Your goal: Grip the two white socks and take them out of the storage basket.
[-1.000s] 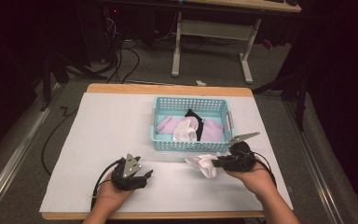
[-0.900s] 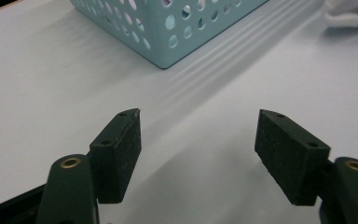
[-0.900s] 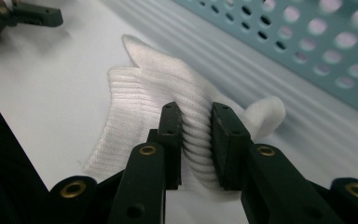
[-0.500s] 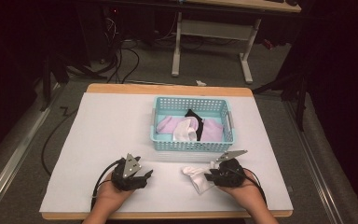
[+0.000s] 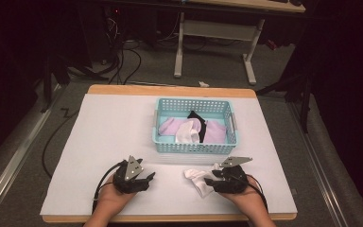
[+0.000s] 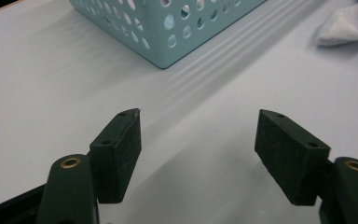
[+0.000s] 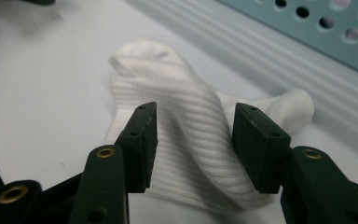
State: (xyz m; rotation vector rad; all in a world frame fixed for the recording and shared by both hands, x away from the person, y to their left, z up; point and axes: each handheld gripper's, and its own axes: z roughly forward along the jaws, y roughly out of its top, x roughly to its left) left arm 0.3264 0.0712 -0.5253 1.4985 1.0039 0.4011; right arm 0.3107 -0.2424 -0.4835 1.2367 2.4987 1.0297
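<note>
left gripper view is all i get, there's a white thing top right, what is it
Observer: A white ribbed sock lying on the white table cover, in front of the basket.
Operator: is the other gripper on it
Observer: The right gripper has its jaws open either side of a raised fold; whether they touch it I cannot tell.
Operator: anything in the basket
Observer: Yes: pink cloth, a white piece and a black one.
</note>
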